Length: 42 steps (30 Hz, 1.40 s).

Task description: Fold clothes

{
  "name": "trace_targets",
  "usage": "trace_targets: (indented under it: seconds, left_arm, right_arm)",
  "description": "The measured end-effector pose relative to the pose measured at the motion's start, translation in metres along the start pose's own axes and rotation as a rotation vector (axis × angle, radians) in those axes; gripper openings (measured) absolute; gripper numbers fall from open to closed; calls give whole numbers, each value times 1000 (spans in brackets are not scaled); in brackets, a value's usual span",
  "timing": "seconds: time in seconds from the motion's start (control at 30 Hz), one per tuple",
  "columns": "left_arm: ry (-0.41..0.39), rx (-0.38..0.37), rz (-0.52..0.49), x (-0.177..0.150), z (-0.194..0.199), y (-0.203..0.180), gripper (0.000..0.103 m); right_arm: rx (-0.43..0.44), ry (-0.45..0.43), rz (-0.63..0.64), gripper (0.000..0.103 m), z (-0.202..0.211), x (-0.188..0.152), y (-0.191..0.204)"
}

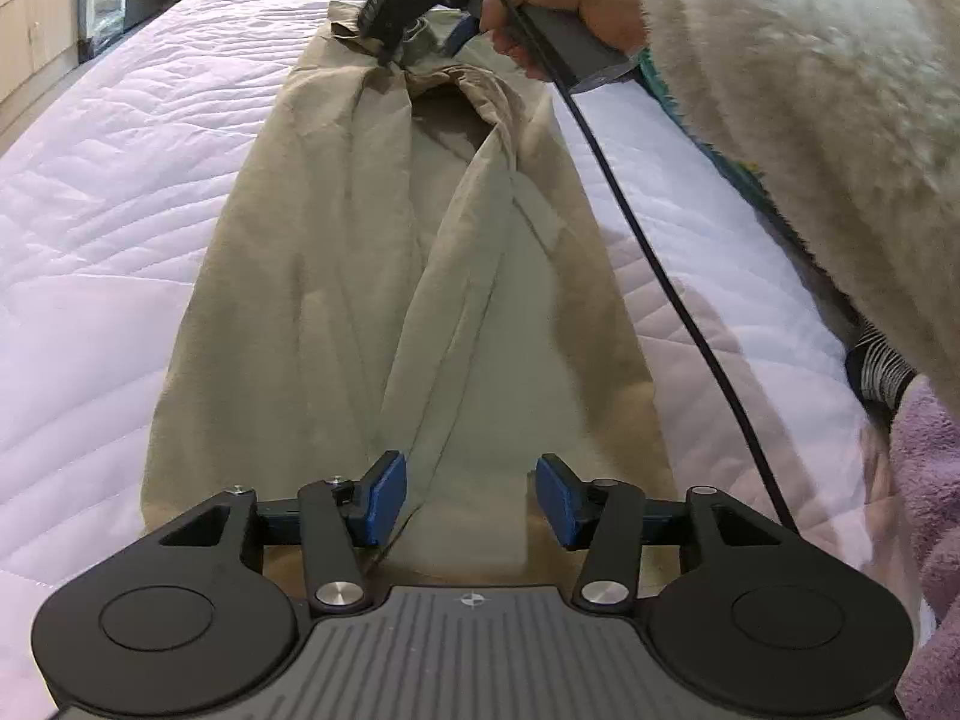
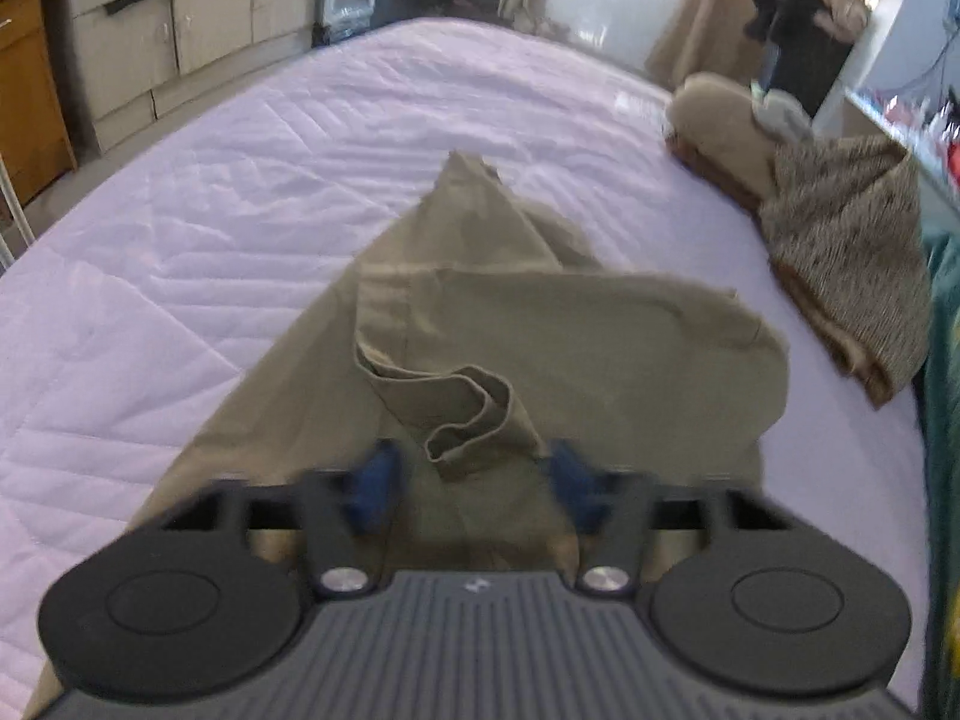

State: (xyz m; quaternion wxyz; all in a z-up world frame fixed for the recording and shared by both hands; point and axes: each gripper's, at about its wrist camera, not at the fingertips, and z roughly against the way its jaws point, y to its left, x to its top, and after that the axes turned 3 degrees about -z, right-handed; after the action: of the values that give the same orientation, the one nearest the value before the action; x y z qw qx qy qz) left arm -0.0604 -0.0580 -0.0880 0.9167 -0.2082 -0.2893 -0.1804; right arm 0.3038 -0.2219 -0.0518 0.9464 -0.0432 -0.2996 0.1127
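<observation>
Khaki trousers (image 1: 360, 276) lie lengthwise on the quilted lilac bedspread (image 1: 120, 192), flat, with a long diagonal fold running up the middle.

My left gripper (image 1: 471, 495) sits low over the near end of the trousers. Its blue pads (image 1: 384, 495) stand apart. Cloth lies under and between them, and a fold edge runs close by the left pad, but neither pad presses on it.

My right gripper (image 2: 471, 480) is at the far end of the trousers, seen from the left wrist as a black body in my hand (image 1: 564, 12), cream fleece sleeve (image 1: 810, 120) behind it, black cable (image 1: 648, 252) trailing across the bedspread. From the right wrist the view is motion-blurred. A rumpled flap of khaki sits between the right pads (image 2: 375, 486); they stand partly apart, and I cannot tell whether they touch the flap.

A pile of brown and speckled clothes (image 2: 840, 252) lies well apart at the right edge of the bed.
</observation>
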Motion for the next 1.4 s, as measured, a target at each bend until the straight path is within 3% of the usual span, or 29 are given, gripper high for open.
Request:
trace_targets:
  seconds: [0.03,0.07,0.23,0.33,0.43,0.5,0.57,0.67,0.73,0.93,1.1,1.13,1.27,1.4]
  left_arm:
    - [-4,-11,4,0,0,1,55]
    - [-7,-20,8,-1,0,2,56]
    - [-26,-48,4,-3,-1,1,60]
    - [-29,-59,1,-3,-2,2,61]
    - [-29,-70,10,-1,-3,4,61]
    - [-34,-87,33,0,0,8,61]
    - [-40,-100,59,1,3,13,61]
    - [-61,-106,78,2,16,17,61]
    - [-86,-92,78,4,29,20,62]
    - [-89,48,75,5,65,37,62]
    - [8,111,100,-6,67,52,62]
    - [17,126,97,-9,66,53,62]
    - [71,147,63,-13,52,59,66]
    - [77,133,57,-13,37,59,71]
  right_arm:
    - [3,4,-7,21,-2,-1,-1]
    - [18,0,-23,16,-2,0,-3]
    - [88,-64,-138,8,11,22,-13]
    - [178,-121,-294,8,16,44,-22]
    - [299,-136,-368,10,16,51,-14]
    - [322,-100,-351,14,23,50,-5]
    - [364,-16,-336,31,36,42,-5]
    - [306,42,-307,54,75,8,-14]
    - [290,90,-325,64,104,-32,-27]
    - [240,259,-368,77,171,-184,-48]
    - [340,364,-495,81,179,-294,-33]
    - [355,355,-521,81,179,-304,-30]
    - [374,285,-549,103,184,-318,-17]
    - [312,270,-410,103,181,-313,8]
